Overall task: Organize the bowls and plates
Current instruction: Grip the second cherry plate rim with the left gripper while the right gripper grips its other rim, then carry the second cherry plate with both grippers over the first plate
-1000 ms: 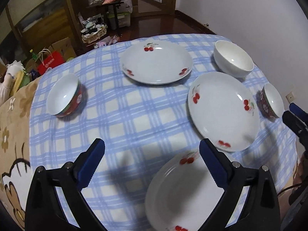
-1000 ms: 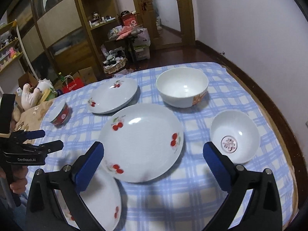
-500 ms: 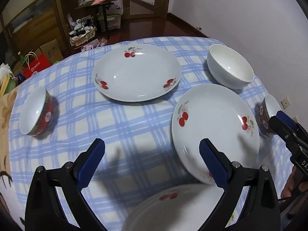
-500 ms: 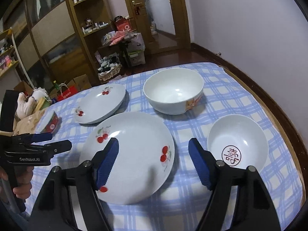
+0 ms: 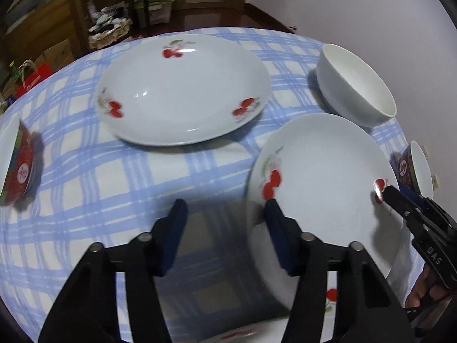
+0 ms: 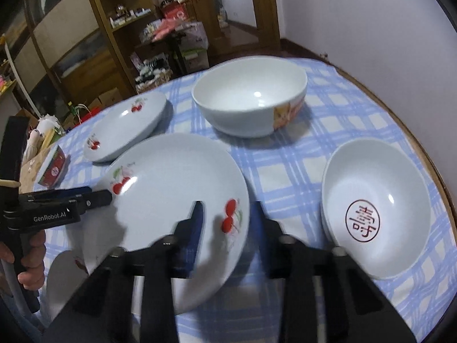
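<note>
A white cherry-print plate (image 5: 322, 177) (image 6: 171, 188) lies mid-table. My left gripper (image 5: 224, 211) straddles its left rim, one finger over the plate and the other over the cloth. Its jaws are closing and the pads stand clear of the rim. My right gripper (image 6: 227, 214) straddles the opposite rim beside the cherry print, also closing without touching. A second cherry plate (image 5: 182, 88) sits farther back. The rim of a third plate (image 5: 237, 334) shows at the near edge. A large white bowl (image 6: 251, 97) stands at the back right.
A small bowl with a red character (image 6: 377, 211) sits right of the plate. A red-sided small bowl (image 5: 14, 168) sits at far left. The blue checked cloth (image 5: 114, 177) covers the round table, whose edge (image 6: 422, 154) curves along the right. A hand (image 6: 28, 265) holds the left gripper.
Both grippers have come down and forward to the middle plate's opposite rims. Both pairs of jaws have narrowed from wide open.
</note>
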A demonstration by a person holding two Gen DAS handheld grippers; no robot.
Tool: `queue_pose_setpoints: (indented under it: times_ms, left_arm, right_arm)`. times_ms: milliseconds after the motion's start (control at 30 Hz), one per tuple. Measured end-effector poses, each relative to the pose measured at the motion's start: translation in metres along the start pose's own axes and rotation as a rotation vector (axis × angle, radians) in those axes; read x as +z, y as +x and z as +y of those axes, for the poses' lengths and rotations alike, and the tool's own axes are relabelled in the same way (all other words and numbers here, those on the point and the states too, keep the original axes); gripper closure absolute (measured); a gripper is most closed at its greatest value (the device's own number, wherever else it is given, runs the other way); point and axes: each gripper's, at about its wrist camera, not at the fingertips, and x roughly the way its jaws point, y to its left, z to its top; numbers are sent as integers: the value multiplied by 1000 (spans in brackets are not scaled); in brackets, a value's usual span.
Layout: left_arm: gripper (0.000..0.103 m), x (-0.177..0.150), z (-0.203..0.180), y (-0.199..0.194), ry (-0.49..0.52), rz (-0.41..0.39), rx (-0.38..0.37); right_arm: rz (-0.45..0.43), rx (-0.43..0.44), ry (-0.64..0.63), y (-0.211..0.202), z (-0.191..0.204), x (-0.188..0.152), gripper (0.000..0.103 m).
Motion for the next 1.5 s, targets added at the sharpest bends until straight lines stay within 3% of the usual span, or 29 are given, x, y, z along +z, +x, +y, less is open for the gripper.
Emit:
queue_pose_setpoints:
  times_ms: [100, 200, 300, 533, 833, 1267, 1500]
  left_arm:
    - [71, 3, -10, 4, 20, 20, -24]
    - [79, 5, -17, 7, 6, 42, -44]
    - [80, 6, -19, 5, 1, 35, -24]
    - [81, 7, -15, -6, -52, 38, -58]
    - [81, 1, -22, -31, -53, 47, -65]
    - [80, -32, -15, -106, -85, 15, -19]
    - [80, -54, -6, -156, -140, -35, 15]
  right_arm:
    - [15, 13, 9, 4, -4, -2, 89]
    - [17, 42, 29, 4, -9, -3, 91]
    - [32, 54, 42, 5, -12, -4, 91]
    - [29, 71, 94, -1, -15, -5, 90]
    - [-32, 93, 104, -31, -13, -1, 87]
    - [-81, 138, 59, -87, 19, -4, 87]
    - [-75, 231, 32, -123, 40, -5, 87]
